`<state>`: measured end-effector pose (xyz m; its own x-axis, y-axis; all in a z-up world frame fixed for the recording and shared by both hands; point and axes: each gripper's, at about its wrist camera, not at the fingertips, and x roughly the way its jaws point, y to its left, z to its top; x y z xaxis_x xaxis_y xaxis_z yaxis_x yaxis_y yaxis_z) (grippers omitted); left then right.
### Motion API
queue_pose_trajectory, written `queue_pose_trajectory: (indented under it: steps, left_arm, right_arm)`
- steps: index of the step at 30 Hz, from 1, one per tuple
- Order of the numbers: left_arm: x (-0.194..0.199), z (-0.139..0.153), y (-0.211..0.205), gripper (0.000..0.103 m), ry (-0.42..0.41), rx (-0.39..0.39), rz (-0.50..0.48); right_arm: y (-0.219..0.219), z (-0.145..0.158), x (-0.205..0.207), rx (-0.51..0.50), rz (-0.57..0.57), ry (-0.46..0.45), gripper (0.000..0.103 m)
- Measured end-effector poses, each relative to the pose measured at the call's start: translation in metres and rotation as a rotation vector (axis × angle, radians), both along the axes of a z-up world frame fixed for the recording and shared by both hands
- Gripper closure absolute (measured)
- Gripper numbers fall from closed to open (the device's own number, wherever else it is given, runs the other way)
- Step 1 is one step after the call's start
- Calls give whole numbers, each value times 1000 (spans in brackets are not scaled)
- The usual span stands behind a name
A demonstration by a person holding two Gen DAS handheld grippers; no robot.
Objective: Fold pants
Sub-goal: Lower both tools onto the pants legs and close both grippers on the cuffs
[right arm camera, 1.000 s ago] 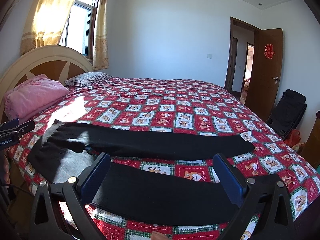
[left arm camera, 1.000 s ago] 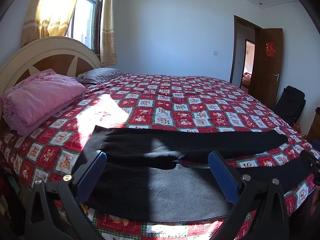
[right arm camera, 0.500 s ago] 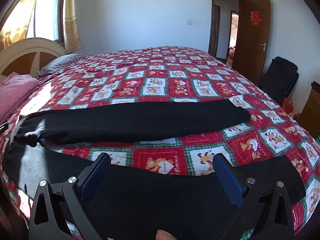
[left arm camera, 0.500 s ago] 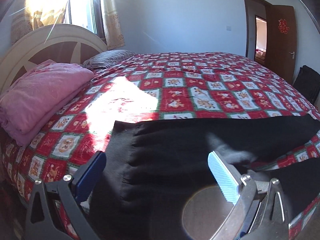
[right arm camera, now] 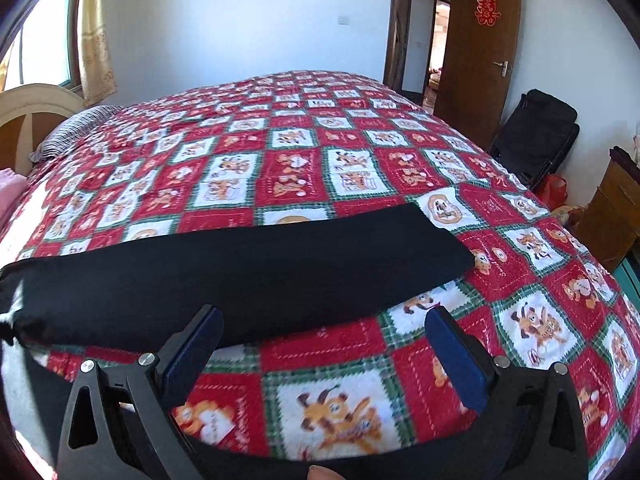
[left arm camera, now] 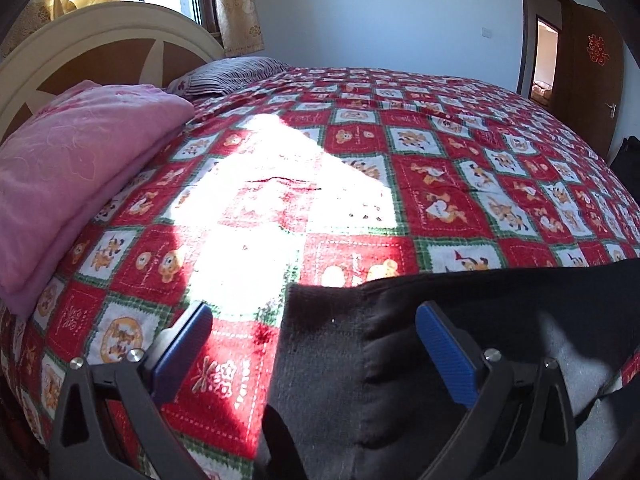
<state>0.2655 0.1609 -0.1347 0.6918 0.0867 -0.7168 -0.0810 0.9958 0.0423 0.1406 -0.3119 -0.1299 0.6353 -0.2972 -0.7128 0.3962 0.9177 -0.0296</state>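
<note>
Black pants [right arm camera: 240,264] lie spread across the near side of the bed [right arm camera: 320,160], on its red checked quilt. In the right wrist view the far leg runs left to right with its cuff ending at the right; the other leg lies along the near edge, under the tool. In the left wrist view the waistband end [left arm camera: 320,344] sits just right of a bright sun patch, with a folded pink blanket [left arm camera: 72,168] well apart at the far left by the headboard.

Both tools are spread wide and hold nothing. The left gripper [left arm camera: 316,344] hangs low over the waistband, one finger over bare quilt and the other over the cloth. The right gripper [right arm camera: 324,344] hovers over the strip of quilt between the two legs.

The step in hand looks like taking hold for the first fold, bringing one leg onto the other. To do it well, each tool should close on the near leg's edge alone, catching both layers of cloth but none of the quilt beneath. Lifting both ends together and level would keep the leg from twisting, and the edges should line up with the far leg before letting go.
</note>
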Motion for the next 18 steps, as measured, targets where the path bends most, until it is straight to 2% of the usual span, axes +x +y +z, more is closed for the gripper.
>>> queue_pose_trajectory:
  steps: [3,6,7,8,13,15,17,18]
  left_arm:
    - [17,-11,6,6,31,-37,-4]
    - [27,-25,13,28,77,-91,-19]
    - [28,-29,16,37,90,-121,-29]
    - [29,-34,17,39,100,-145,-38]
    - [31,-37,18,39,108,-177,-50]
    - [34,-38,18,34,120,-183,-57]
    - [36,-38,15,24,136,-175,-88]
    - [38,-38,12,24,142,-162,-92]
  right_arm:
    - [-9,-6,7,0,-10,19,4]
    - [-21,-12,13,9,-6,45,26]
    - [-28,-15,15,18,-12,58,28]
    - [-36,-17,16,26,-27,65,28]
    - [-71,-16,25,35,-101,62,28]
    - [-87,-14,30,52,-134,53,28]
    - [-100,-11,38,59,-149,52,28]
    - [-108,-10,42,58,-157,51,28]
